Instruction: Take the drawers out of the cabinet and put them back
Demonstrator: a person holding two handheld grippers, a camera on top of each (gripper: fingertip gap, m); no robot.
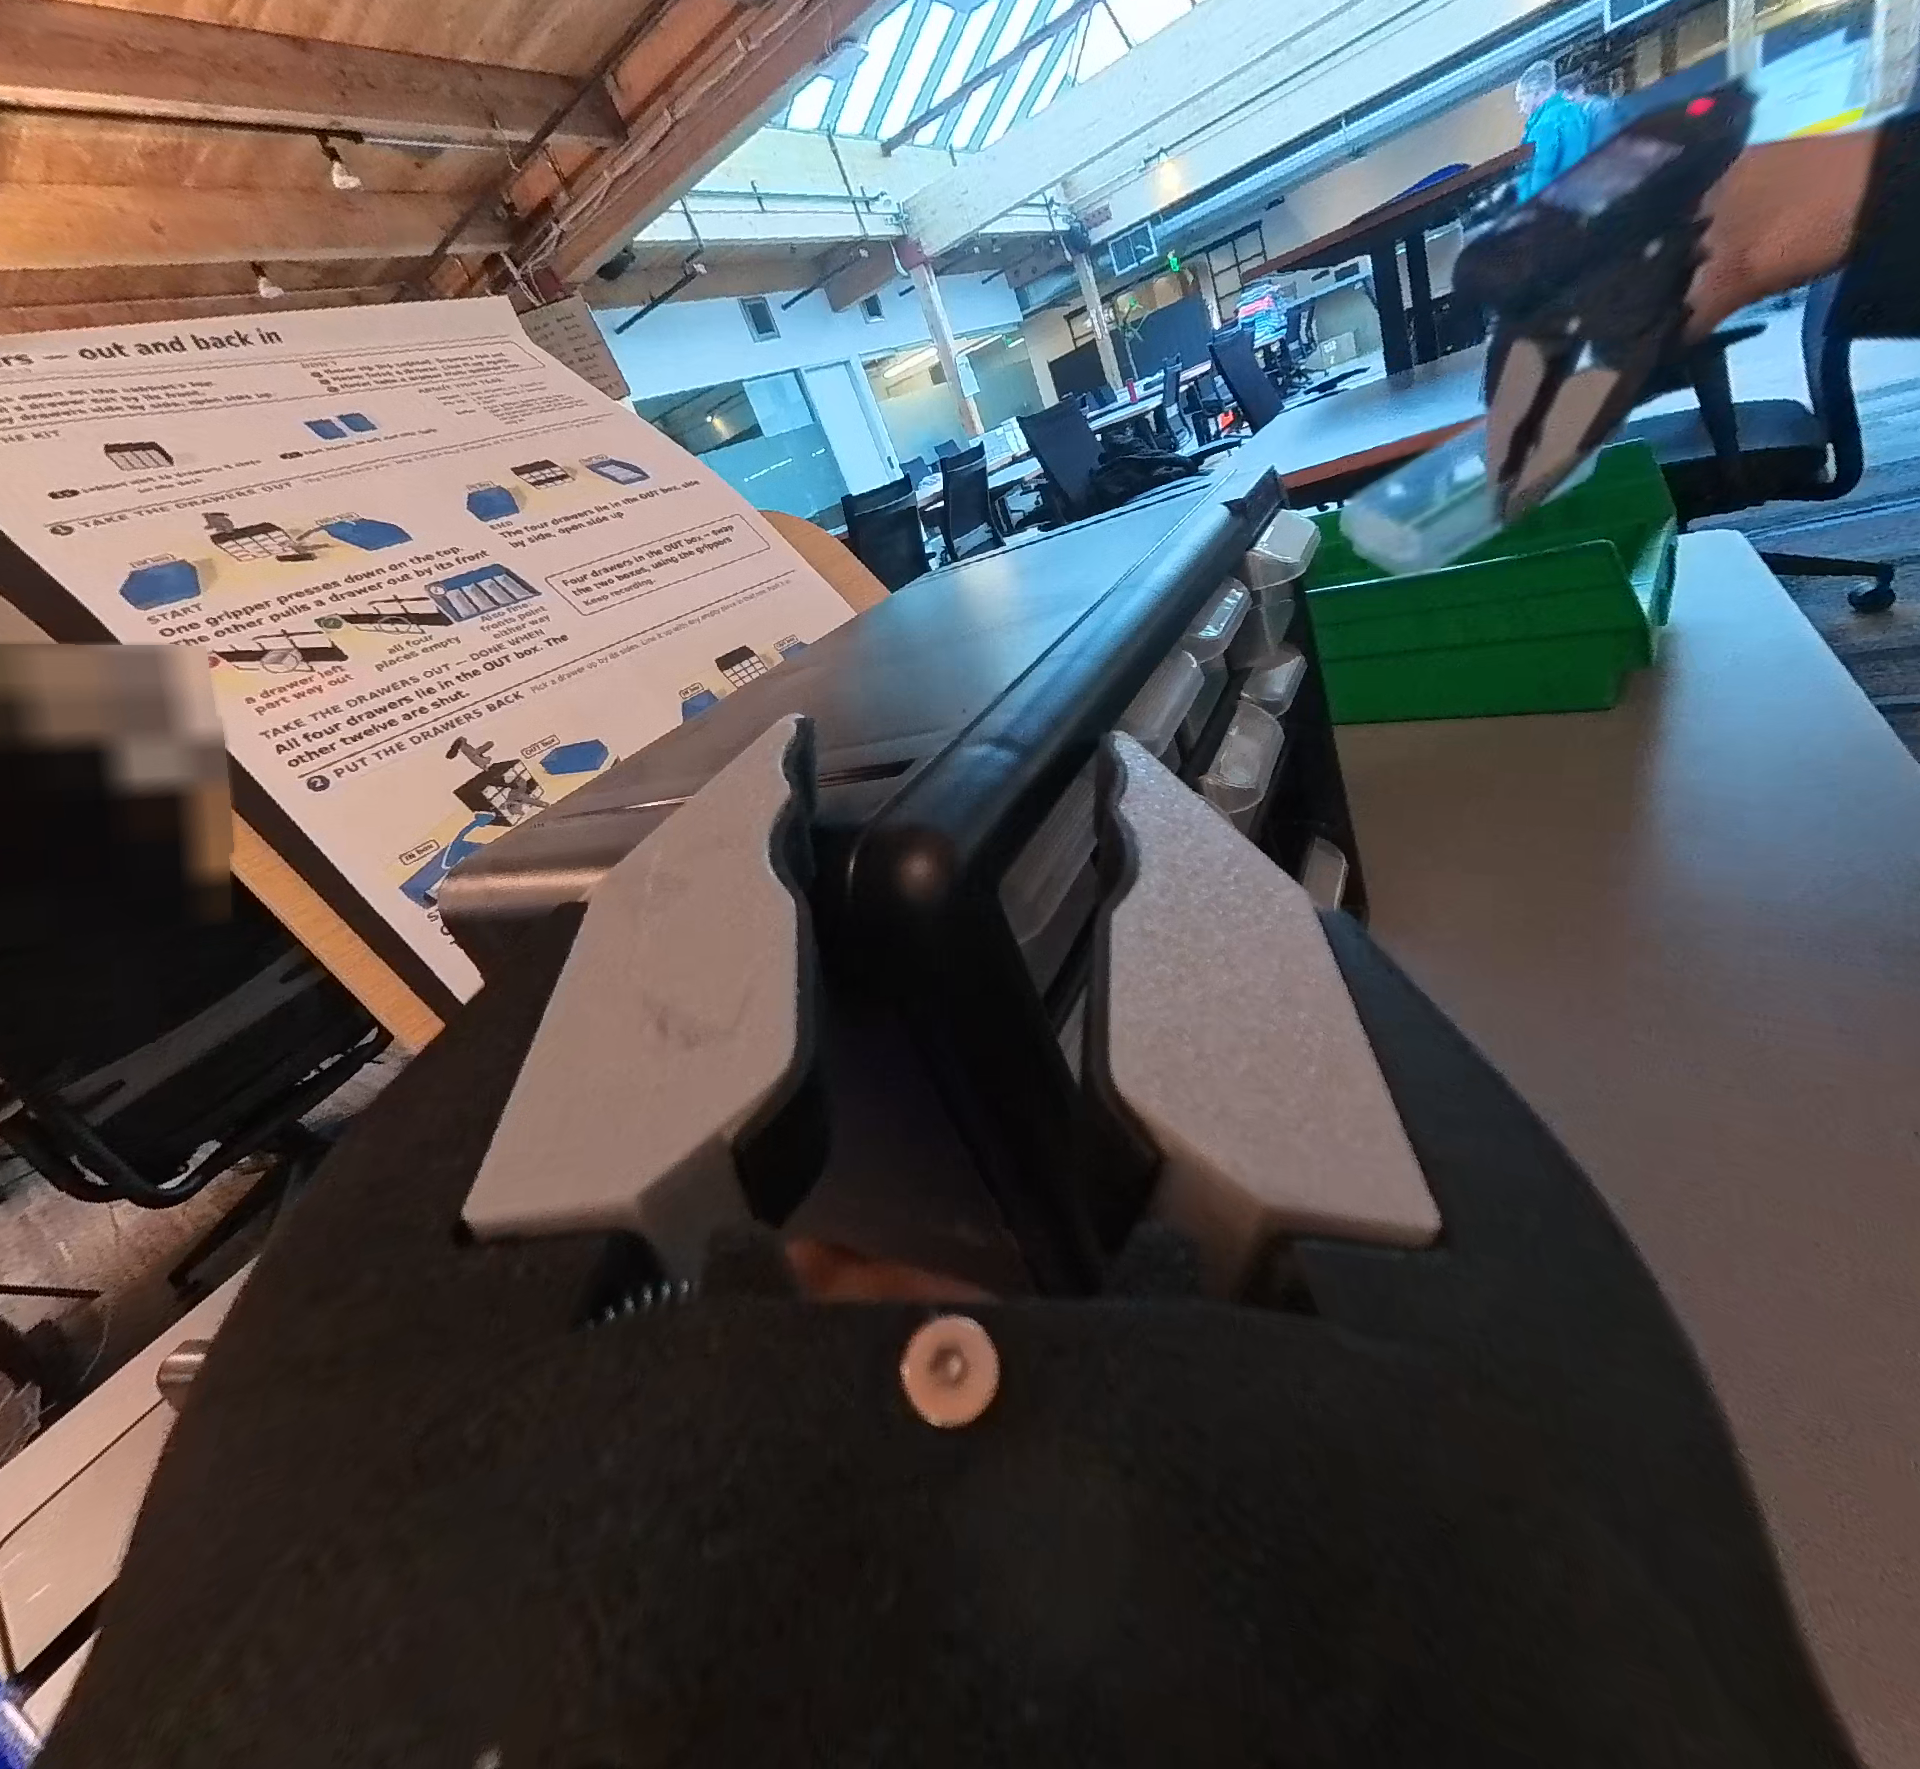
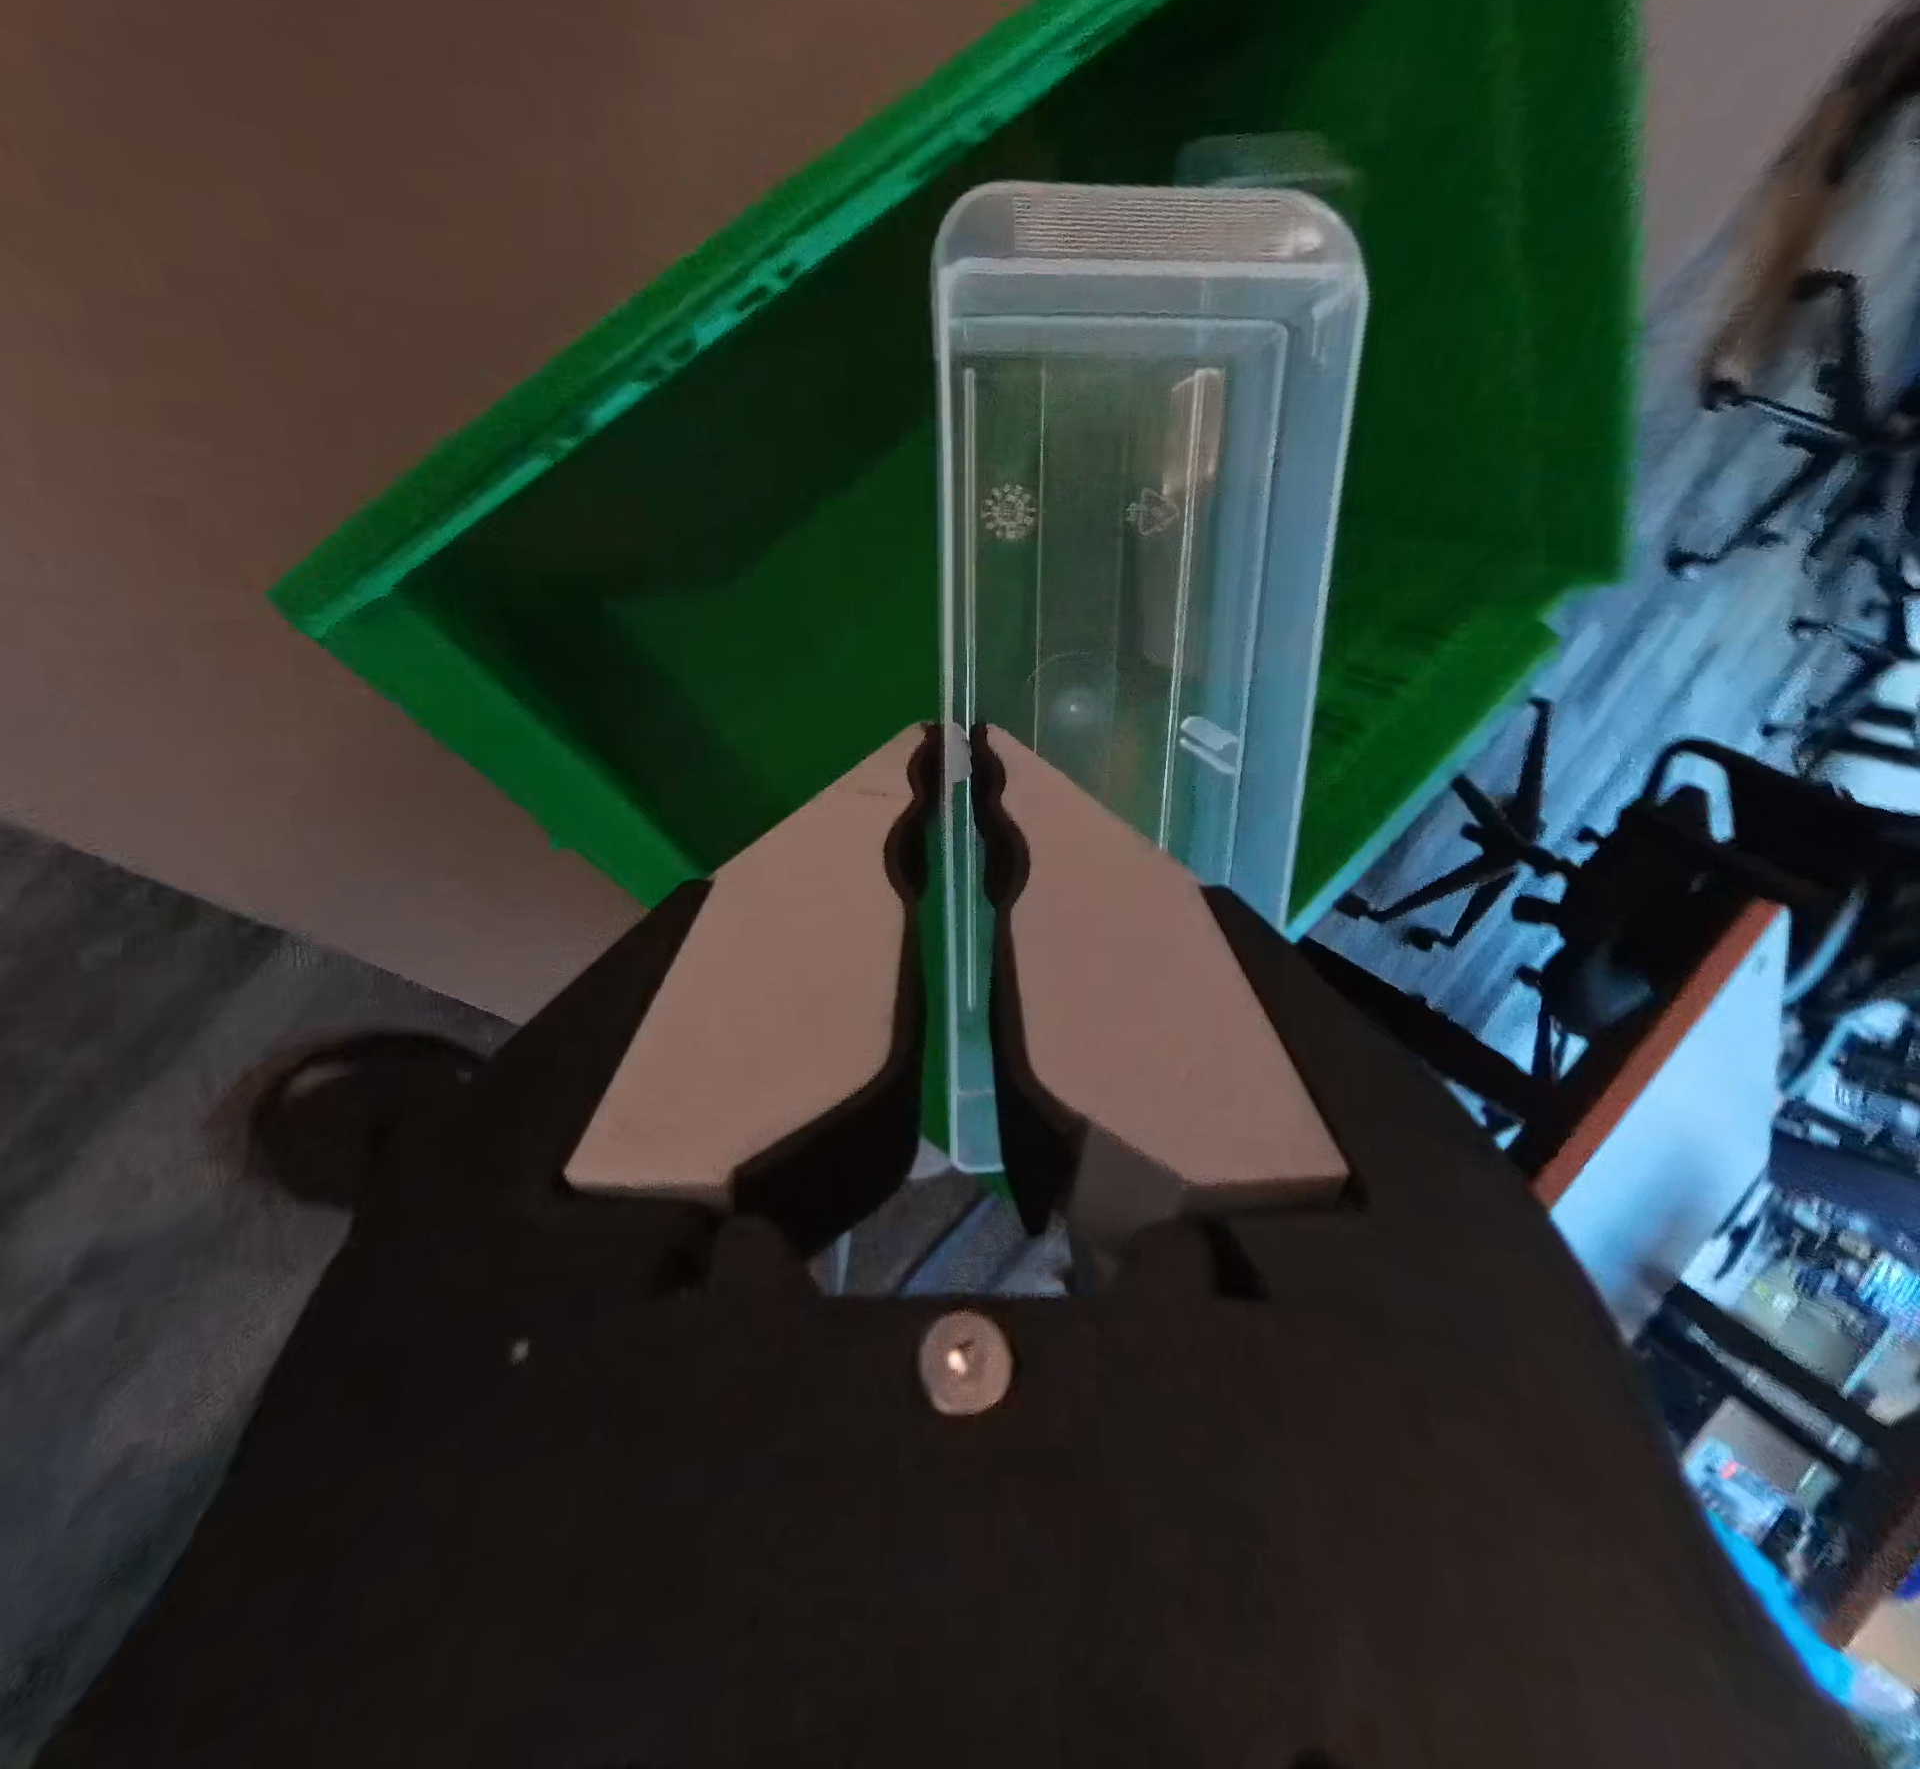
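On the far left, a big instruction sheet (image 1: 343,576) leans up beside the black cabinet (image 1: 935,680). The left gripper (image 1: 951,789) sits at the near top edge of the cabinet. Its two grey fingers are a little apart, one on each side of that black edge. I cannot tell if they squeeze it or just rest there. It looks like this gripper keeps the cabinet from sliding.

Along the cabinet front there are rows of small clear drawers, and most look pushed in.

Further right, the right gripper (image 2: 958,751) holds one clear drawer (image 2: 1132,514). Its fingers are almost closed and pinch a thin side wall of the drawer. The gripper tips downward, and a person's hand holds it from the right. The drawer hangs over a green bin (image 2: 499,670) on the table (image 1: 1662,992), not yet put down. A second green bin (image 1: 1475,639) stands close to the cabinet.

So the job is in its first part, I think. One drawer is out and about to go in the bin. More drawers may need to come out, and then all must go back in.
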